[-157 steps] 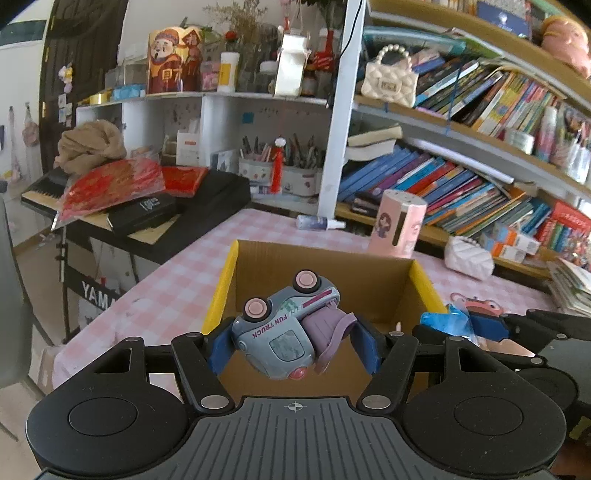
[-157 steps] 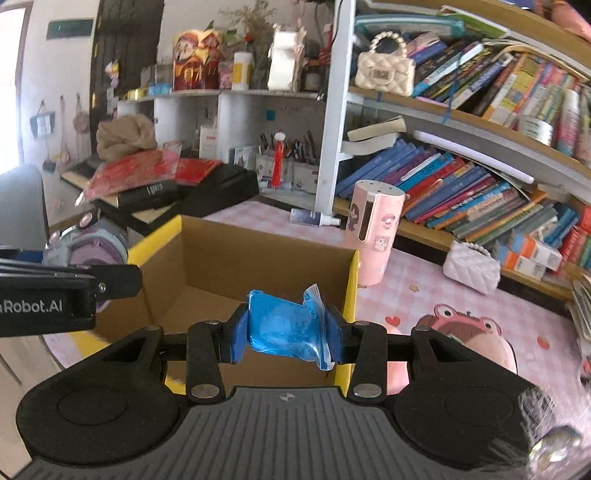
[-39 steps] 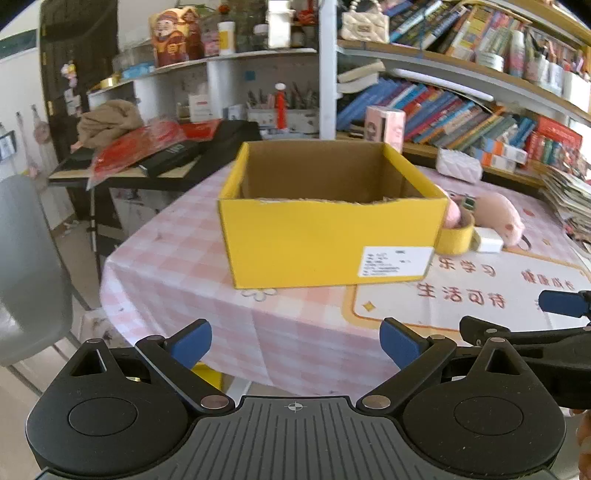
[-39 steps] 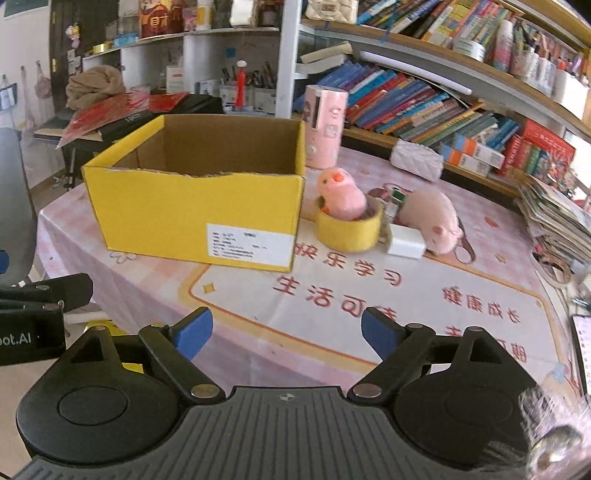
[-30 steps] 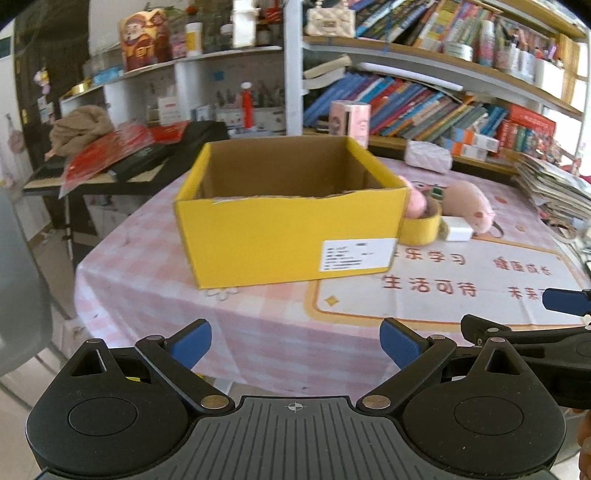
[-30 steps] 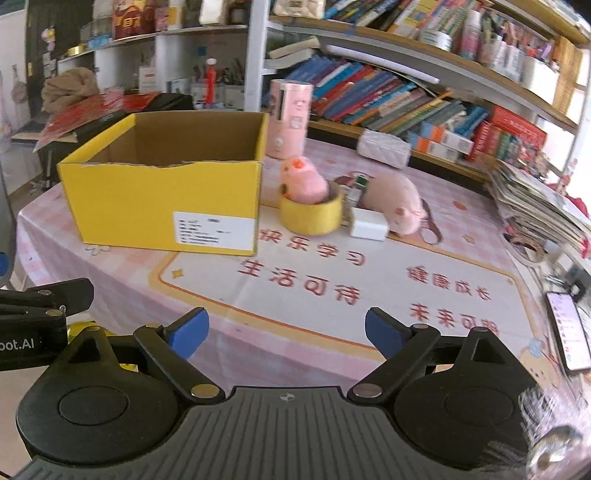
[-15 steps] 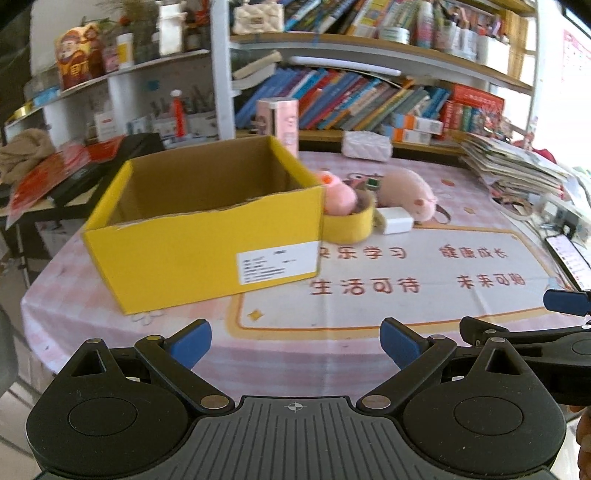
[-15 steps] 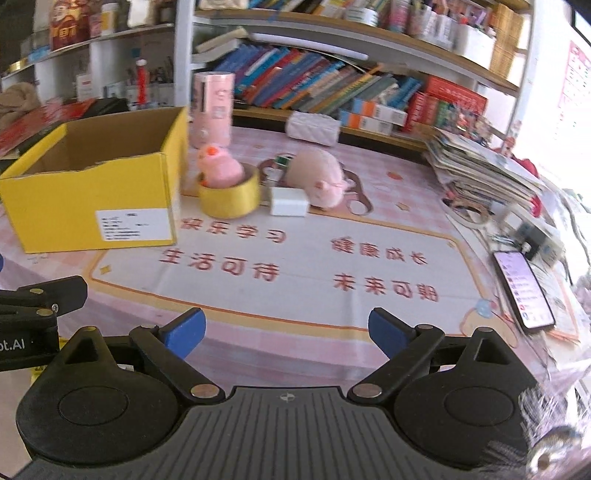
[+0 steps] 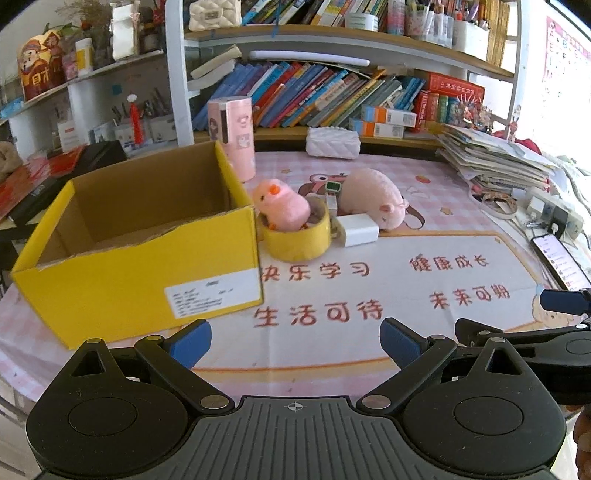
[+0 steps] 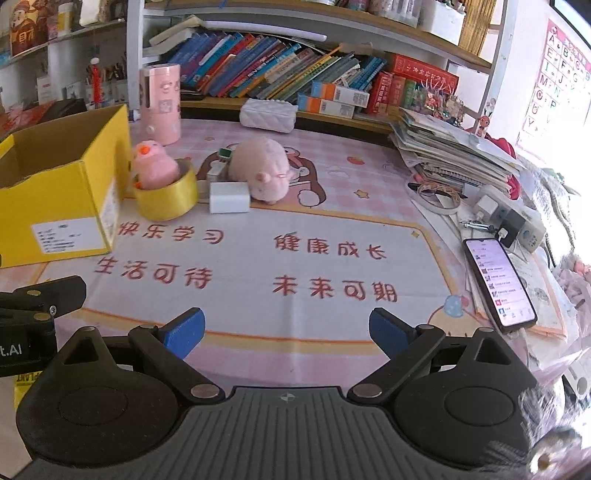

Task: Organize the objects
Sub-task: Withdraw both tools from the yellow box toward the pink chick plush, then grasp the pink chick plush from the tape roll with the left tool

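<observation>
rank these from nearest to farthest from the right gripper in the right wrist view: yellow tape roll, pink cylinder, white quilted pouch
From the right gripper:
1. Yellow tape roll, ahead to the left, beside the yellow box.
2. Pink cylinder, farther back on the left.
3. White quilted pouch, at the table's back edge by the bookshelf; close to the cylinder's depth.

A phone (image 10: 500,282), screen lit, lies on papers at the counter's (image 10: 373,177) right edge, cabled to a power strip (image 10: 517,221) just beyond it. Behind those rises a stack of magazines (image 9: 498,162). Books (image 9: 314,92) fill the shelf (image 9: 332,35) at the back.
</observation>
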`<state>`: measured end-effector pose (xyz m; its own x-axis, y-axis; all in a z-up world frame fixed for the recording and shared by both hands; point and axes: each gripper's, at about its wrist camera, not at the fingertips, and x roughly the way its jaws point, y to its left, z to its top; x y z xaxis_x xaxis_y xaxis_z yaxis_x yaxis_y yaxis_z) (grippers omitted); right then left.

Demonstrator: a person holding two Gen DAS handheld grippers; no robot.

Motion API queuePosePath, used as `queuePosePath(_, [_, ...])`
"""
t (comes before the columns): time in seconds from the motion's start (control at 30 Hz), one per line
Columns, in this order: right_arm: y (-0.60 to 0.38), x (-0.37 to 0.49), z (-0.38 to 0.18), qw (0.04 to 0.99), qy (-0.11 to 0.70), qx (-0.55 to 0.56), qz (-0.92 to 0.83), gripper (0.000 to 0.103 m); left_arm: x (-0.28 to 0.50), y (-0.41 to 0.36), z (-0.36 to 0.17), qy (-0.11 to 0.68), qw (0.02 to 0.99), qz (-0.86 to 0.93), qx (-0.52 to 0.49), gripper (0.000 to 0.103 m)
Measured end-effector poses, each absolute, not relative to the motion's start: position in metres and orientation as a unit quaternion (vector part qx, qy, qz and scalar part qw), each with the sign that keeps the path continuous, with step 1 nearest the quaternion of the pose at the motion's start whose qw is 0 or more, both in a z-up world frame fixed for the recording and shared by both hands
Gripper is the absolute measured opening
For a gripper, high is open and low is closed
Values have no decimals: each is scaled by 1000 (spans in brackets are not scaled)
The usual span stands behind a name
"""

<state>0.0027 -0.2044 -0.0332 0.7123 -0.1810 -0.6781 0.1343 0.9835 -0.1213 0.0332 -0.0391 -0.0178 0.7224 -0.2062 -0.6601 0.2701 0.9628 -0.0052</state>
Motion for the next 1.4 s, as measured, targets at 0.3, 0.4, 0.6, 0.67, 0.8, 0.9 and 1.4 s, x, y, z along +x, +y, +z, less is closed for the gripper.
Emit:
queuePosePath(0.3, [-232,40,-36,920,382,-36,-76,96,61,-70,-22,357,925,-121,45,99])
queuePosePath(0.4, [-239,52,-37,920,385,-39,-66,96,71,-76,-22,359,926,-111,39,99])
queuePosePath(0.6, [-255,75,-33,924,379,-39,-43,96,85,-88,-17,349,932,-92,30,99])
queuePosePath(0.67, [-261,82,-31,926,374,-37,-35,96,88,-92,-14,343,935,-87,28,99])
queuePosePath(0.8, [-270,94,-27,930,366,-35,-17,95,95,-99,-10,335,939,-78,21,99])
queuePosePath(0.9, [-277,103,-26,932,362,-34,-1,94,100,-106,-9,330,941,-68,20,97])
queuePosePath(1.4, [-304,147,-28,938,343,-24,37,86,147,-133,-7,307,951,11,11,61])
